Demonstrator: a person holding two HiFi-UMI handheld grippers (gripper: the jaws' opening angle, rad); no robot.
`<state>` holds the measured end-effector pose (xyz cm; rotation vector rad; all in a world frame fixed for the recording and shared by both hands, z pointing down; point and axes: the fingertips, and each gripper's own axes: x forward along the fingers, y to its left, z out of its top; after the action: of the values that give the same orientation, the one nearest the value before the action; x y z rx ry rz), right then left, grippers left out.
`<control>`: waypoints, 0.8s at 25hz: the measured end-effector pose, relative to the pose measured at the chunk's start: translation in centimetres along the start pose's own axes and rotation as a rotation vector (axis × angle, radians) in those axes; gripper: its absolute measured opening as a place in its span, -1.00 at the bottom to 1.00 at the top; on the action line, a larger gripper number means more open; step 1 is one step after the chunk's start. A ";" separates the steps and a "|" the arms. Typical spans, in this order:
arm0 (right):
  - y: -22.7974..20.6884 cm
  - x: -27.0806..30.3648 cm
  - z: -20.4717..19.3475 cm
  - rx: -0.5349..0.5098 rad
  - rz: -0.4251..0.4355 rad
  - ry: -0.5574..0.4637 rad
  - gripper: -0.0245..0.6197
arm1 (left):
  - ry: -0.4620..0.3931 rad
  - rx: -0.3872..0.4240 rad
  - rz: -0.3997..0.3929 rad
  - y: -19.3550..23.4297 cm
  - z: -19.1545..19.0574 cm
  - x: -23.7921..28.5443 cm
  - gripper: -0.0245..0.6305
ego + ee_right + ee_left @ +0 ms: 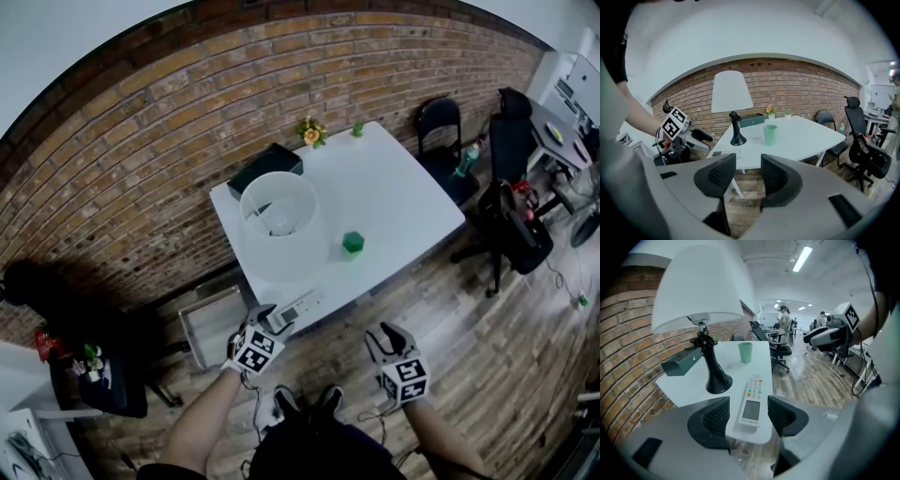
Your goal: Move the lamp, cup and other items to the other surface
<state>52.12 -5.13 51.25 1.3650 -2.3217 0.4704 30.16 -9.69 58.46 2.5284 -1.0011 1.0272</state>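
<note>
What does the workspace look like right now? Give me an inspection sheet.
Surface: white table against a brick wall, mostly bare.
Job's things: lamp, green cup and remote all on the table, remote at its near edge.
Clutter: dark box, flowers and small plant along the wall side.
Grippers: left gripper open, jaws either side of the remote, not pressing; right gripper open, empty, short of the table.
Cables: thin cable on the floor, right.
Surroundings: black chairs, wood floor.
</note>
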 end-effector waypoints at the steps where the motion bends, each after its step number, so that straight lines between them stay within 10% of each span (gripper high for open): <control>1: 0.0 0.2 0.8 -0.001 -0.005 -0.018 -0.40 | -0.019 -0.037 0.013 0.2 0.0 -1.1 -0.16; 20: 3.9 -3.4 21.3 -0.043 -0.059 -0.397 -0.51 | -0.611 -0.384 0.292 5.9 12.1 -26.7 -0.53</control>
<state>46.53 -10.92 30.87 1.6217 -2.5700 0.1375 18.66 -5.75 31.12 2.4371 -1.5795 0.0580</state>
